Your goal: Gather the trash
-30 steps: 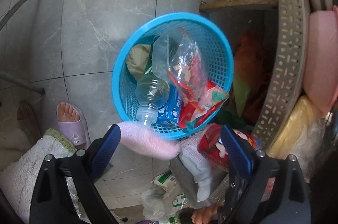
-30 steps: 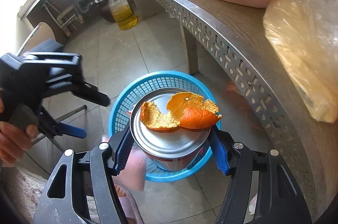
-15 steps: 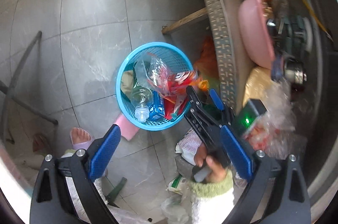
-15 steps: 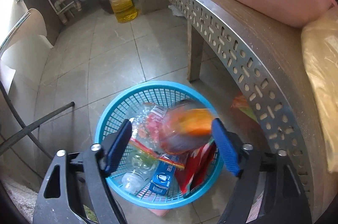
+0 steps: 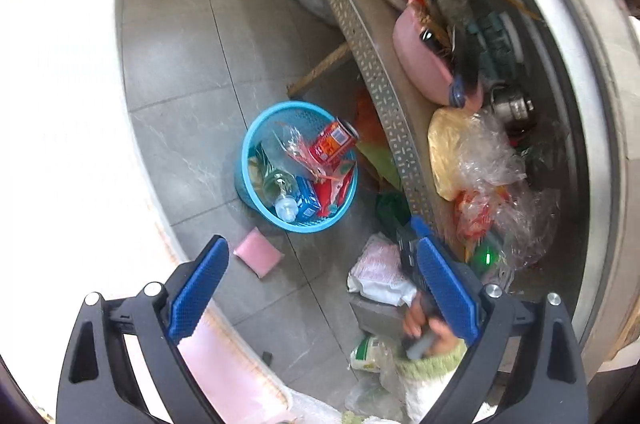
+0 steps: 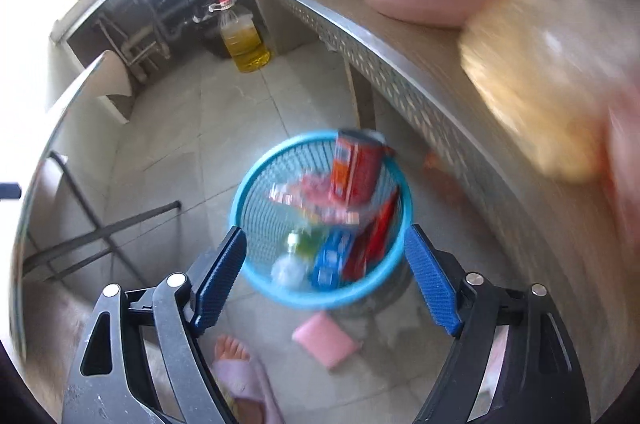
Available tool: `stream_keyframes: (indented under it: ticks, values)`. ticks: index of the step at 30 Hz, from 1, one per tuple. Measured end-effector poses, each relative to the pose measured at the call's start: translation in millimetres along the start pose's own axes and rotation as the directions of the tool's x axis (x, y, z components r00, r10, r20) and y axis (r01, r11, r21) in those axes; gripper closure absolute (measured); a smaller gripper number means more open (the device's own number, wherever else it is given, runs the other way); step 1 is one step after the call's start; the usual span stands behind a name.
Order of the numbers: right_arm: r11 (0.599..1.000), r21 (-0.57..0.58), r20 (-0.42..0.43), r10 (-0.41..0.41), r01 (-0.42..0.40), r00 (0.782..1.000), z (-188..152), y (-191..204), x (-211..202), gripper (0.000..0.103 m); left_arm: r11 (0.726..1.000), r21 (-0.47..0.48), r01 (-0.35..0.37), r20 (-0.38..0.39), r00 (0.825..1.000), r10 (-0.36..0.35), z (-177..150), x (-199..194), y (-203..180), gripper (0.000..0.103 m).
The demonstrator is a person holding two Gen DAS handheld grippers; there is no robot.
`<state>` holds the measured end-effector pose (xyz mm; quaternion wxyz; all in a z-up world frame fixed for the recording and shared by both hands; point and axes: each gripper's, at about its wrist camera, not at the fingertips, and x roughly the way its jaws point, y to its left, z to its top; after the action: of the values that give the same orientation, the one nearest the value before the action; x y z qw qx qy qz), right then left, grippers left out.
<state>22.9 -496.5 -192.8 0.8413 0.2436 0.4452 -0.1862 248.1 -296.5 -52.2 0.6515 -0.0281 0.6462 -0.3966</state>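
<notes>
Right wrist view: the right gripper [image 6: 326,278], fingers opening and now empty, has released the can [image 6: 356,172]; it lies beyond them in the blue basket [image 6: 256,184]. Left gripper [image 5: 324,292] wide, empty.

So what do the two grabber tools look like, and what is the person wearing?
Each tool is a black plastic frame with triangle cut-outs, silver bolts and two blue bumpy pads. The right one, seen from the left camera, shows a green light. The hand on it has a fuzzy green and white sleeve.
</notes>
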Motion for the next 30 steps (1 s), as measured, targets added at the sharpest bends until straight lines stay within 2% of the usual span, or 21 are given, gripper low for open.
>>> stream_keyframes:
  ticks: [2, 4, 7, 9, 14, 17, 19, 21, 23, 25, 26, 30]
  values:
    - [0.999, 0.035, -0.061, 0.015, -0.013, 0.998, -24.7, -6.1, 2.8, 0.022, 1.0, 0.002, -0.012, 0.035, 0.999, 0.012, -10.1, -11.2, 5.2, 0.01]
    - [0.995, 0.093, -0.159, 0.035, -0.02, 0.987, -47.6, -9.9, 20.1, 0.021, 1.0, 0.0, -0.017, 0.066, 0.998, 0.017, -19.0, -21.8, 9.6, 0.01]
    - [0.992, 0.118, -0.297, 0.001, 0.036, 0.955, -86.3, -13.5, 63.1, 0.021, 1.0, -0.006, -0.018, 0.103, 0.994, 0.018, -32.0, -35.4, 17.3, 0.01]
    - [0.993, 0.081, -0.394, -0.047, 0.085, 0.918, -111.8, -7.0, 100.1, 0.021, 1.0, -0.013, -0.024, 0.118, 0.993, 0.026, -37.9, -43.0, 21.4, 0.01]
    - [0.994, 0.023, -0.509, -0.084, 0.111, 0.857, -144.3, 10.0, 180.8, 0.021, 0.999, -0.018, -0.032, 0.15, 0.988, 0.034, -45.8, -62.2, 30.4, 0.01]
    - [0.977, 0.064, -0.53, -0.139, 0.203, 0.837, -158.4, 0.9, 217.2, 0.021, 0.999, -0.031, -0.044, 0.173, 0.984, 0.048, -47.2, -71.2, 36.2, 0.01]
    - [0.962, -0.066, -0.506, -0.26, 0.263, 0.822, -165.8, 8.7, 238.6, 0.021, 0.998, -0.032, -0.045, 0.182, 0.982, 0.05, -47.4, -76.3, 40.5, 0.01]
    - [0.941, -0.238, -0.47, -0.327, 0.239, 0.82, -175.6, 23.5, 252.3, 0.021, 0.998, -0.037, -0.052, 0.182, 0.982, 0.058, -46.5, -79.9, 44.6, 0.01]
    - [0.876, -0.438, -0.402, -0.392, 0.203, 0.828, -183.0, 41.4, 262.9, 0.021, 0.998, -0.041, -0.057, 0.18, 0.982, 0.064, -45.2, -82.6, 47.8, 0.01]
    - [0.807, -0.565, -0.359, -0.427, 0.171, 0.83, -188.4, 47.9, 274.7, 0.02, 0.997, -0.041, -0.07, 0.181, 0.981, 0.076, -43.3, -84.6, 49.0, 0.01]
    - [0.786, -0.601, -0.362, -0.432, 0.148, 0.826, -191.0, 48.9, 282.2, 0.019, 0.996, -0.039, -0.075, 0.181, 0.98, 0.081, -42.8, -85.6, 49.0, 0.01]
    - [0.725, -0.683, -0.399, -0.471, 0.088, 0.787, -198.0, 47.6, 309.6, 0.019, 0.997, -0.042, -0.072, 0.183, 0.98, 0.078, -41.5, -87.1, 49.3, 0.01]
